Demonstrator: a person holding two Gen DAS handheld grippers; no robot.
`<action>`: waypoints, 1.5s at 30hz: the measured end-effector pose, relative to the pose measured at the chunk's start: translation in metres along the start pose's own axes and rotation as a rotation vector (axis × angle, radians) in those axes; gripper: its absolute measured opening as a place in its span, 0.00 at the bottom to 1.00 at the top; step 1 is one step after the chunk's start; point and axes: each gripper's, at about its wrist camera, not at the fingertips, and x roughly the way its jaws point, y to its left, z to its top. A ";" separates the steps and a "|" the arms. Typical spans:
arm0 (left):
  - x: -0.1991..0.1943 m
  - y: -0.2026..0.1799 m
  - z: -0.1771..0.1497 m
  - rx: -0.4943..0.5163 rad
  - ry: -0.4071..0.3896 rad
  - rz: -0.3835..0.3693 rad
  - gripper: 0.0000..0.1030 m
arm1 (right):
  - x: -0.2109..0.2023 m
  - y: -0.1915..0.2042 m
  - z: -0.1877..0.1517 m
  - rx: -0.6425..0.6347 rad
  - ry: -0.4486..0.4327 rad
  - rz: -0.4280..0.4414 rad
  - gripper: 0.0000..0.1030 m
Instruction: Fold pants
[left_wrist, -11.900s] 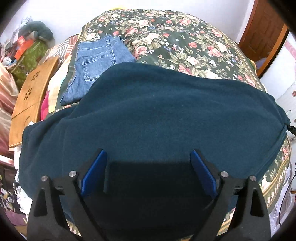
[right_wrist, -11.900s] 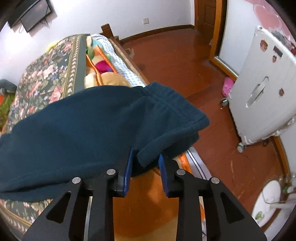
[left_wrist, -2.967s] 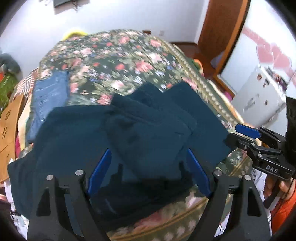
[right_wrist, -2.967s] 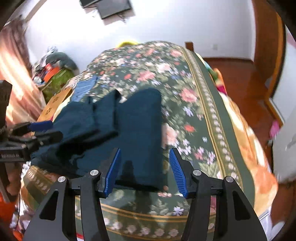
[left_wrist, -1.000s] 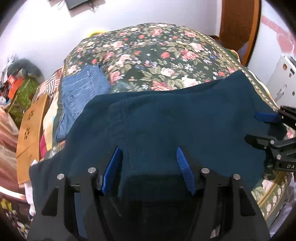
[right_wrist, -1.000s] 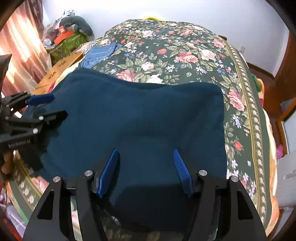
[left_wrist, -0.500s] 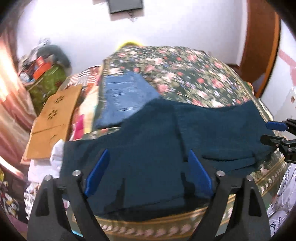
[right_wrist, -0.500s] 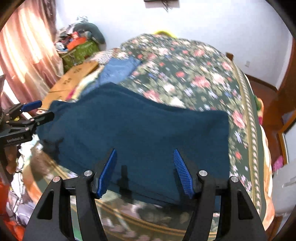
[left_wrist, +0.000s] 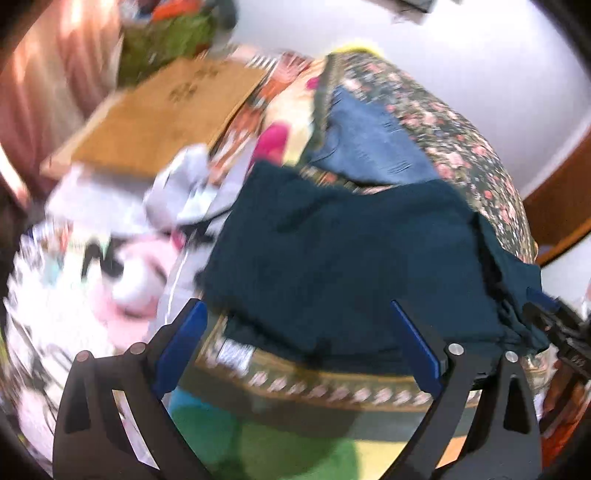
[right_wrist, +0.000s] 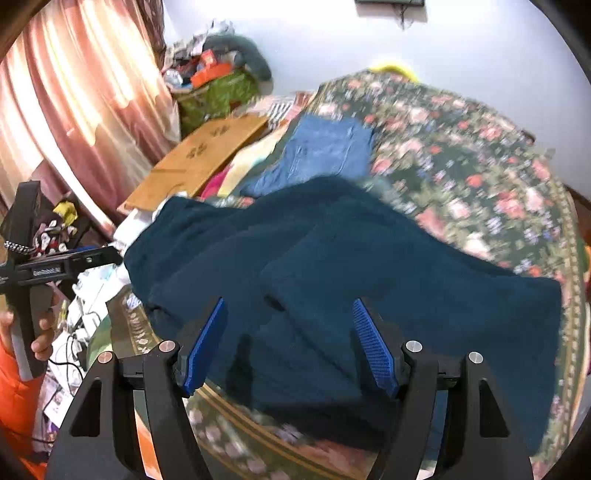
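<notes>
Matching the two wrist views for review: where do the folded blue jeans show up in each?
Left wrist: blue jeans upper centre-right, just beyond the teal pants.
Right wrist: blue jeans upper centre, beyond the teal pants.
Shared landmark: the wooden board, left of the jeans in both.

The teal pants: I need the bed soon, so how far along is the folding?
Partly done. The teal pants lie doubled on the floral bedspread, one layer lapped over another. Neither gripper holds cloth now: the left gripper and right gripper hover with jaws opening, nothing between them. Left: at least one more fold to make a compact stack like the jeans.
</notes>
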 end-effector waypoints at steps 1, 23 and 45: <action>0.005 0.007 -0.003 -0.022 0.020 -0.012 0.96 | 0.008 0.001 -0.003 0.005 0.026 0.006 0.65; 0.102 0.022 -0.006 -0.320 0.298 -0.321 0.42 | 0.022 0.004 -0.015 -0.038 0.037 0.004 0.70; -0.094 -0.197 0.067 0.362 -0.427 -0.065 0.18 | -0.068 -0.079 -0.057 0.223 -0.098 -0.075 0.69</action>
